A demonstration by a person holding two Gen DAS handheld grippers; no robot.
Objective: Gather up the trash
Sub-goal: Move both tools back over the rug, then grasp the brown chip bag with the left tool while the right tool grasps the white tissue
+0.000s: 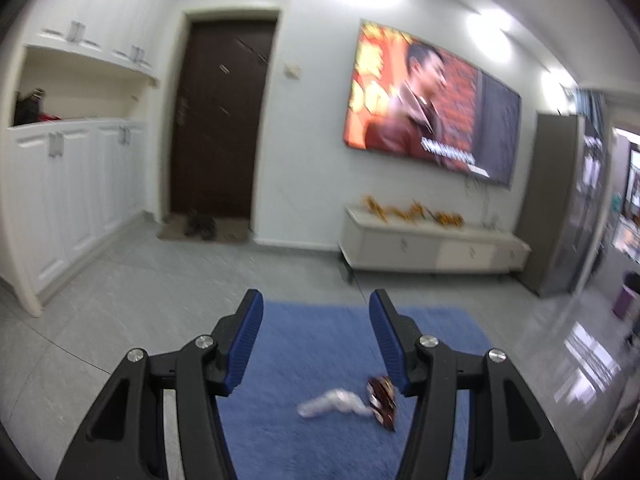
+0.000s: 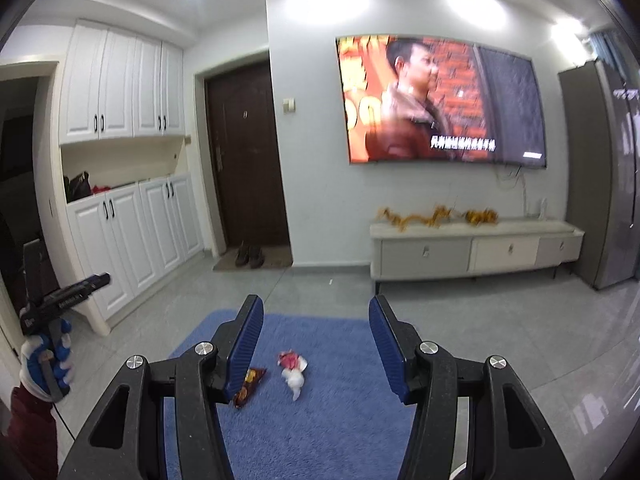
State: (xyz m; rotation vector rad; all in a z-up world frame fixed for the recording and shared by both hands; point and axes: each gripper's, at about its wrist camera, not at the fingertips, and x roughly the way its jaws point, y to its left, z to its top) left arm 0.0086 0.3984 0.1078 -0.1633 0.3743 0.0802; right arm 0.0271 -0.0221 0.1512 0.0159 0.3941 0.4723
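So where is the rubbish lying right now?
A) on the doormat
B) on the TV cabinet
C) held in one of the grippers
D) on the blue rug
D: the snack wrapper and the crumpled tissue lie on the blue rug; both grippers are open and empty.

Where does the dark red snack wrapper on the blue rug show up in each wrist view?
Left wrist: the snack wrapper lies low, right of centre, touching the white crumpled tissue.
Right wrist: the wrapper lies low, left of centre, beside the left finger pad.
Shared landmark: the blue rug.
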